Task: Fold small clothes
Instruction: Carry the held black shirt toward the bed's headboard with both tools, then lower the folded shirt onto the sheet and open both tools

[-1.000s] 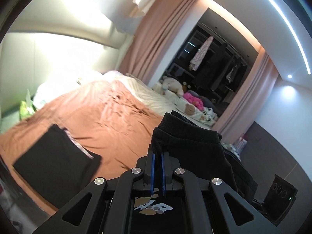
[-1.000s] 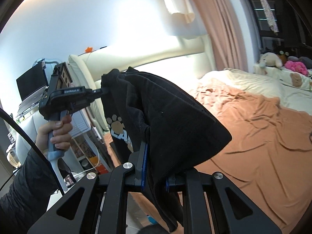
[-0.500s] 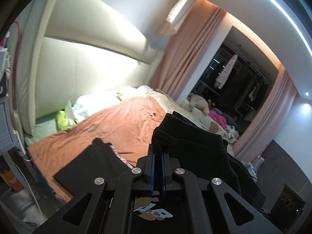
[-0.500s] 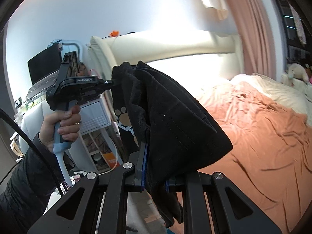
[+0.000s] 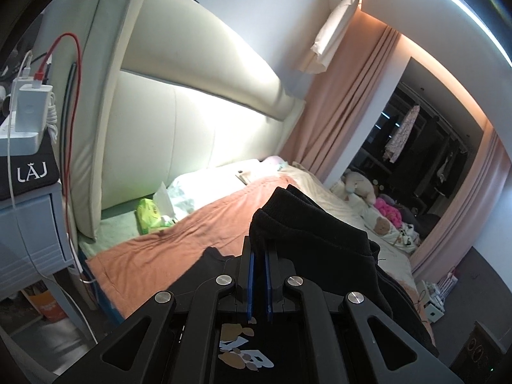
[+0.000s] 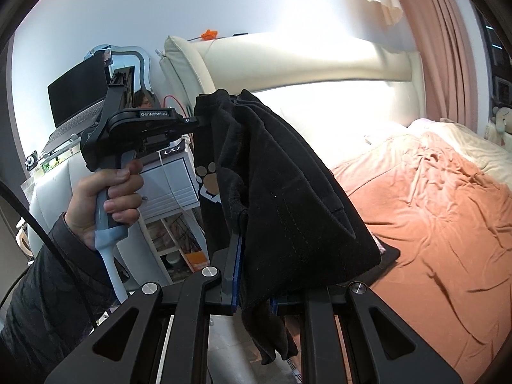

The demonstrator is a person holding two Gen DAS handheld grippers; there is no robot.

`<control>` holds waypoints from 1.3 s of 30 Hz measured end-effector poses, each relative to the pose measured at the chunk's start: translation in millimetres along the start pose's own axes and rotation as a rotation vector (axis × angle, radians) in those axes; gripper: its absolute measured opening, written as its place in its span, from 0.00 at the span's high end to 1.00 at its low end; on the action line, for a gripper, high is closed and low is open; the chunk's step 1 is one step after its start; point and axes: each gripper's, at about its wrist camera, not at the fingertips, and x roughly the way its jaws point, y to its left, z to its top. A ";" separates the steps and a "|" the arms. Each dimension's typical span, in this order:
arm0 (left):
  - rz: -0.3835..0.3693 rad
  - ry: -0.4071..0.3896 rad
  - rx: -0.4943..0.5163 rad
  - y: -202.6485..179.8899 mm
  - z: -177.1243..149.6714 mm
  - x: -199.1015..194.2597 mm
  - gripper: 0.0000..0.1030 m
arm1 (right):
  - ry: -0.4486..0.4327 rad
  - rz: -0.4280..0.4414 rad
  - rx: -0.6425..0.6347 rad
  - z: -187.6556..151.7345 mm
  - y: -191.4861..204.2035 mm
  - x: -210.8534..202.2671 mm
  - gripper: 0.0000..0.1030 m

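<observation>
A small black garment with a paw-print logo hangs in the air between both grippers, over the near edge of the bed. My left gripper is shut on its ribbed hem; it also shows in the right wrist view, held by a hand. My right gripper is shut on the other end of the cloth, which drapes over its fingers. A folded black garment lies on the orange bedsheet below.
A padded cream headboard is behind the bed. A white nightstand with a laptop and chargers stands to the left. Tissues and a green packet lie near the pillow. Plush toys sit at the far side.
Both grippers have swung left toward the headboard and nightstand with the garment still stretched between them. The folded black garment has slid lower in view.
</observation>
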 end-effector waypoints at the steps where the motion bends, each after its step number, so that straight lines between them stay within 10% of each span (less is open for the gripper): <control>1: 0.009 0.003 0.003 2.3 2.4 4.7 0.95 | 0.005 0.002 0.002 0.6 -1.1 4.4 0.90; 39: 0.142 0.254 0.043 32.3 -29.5 311.2 0.95 | 0.210 -0.095 0.207 9.7 -176.9 185.8 0.90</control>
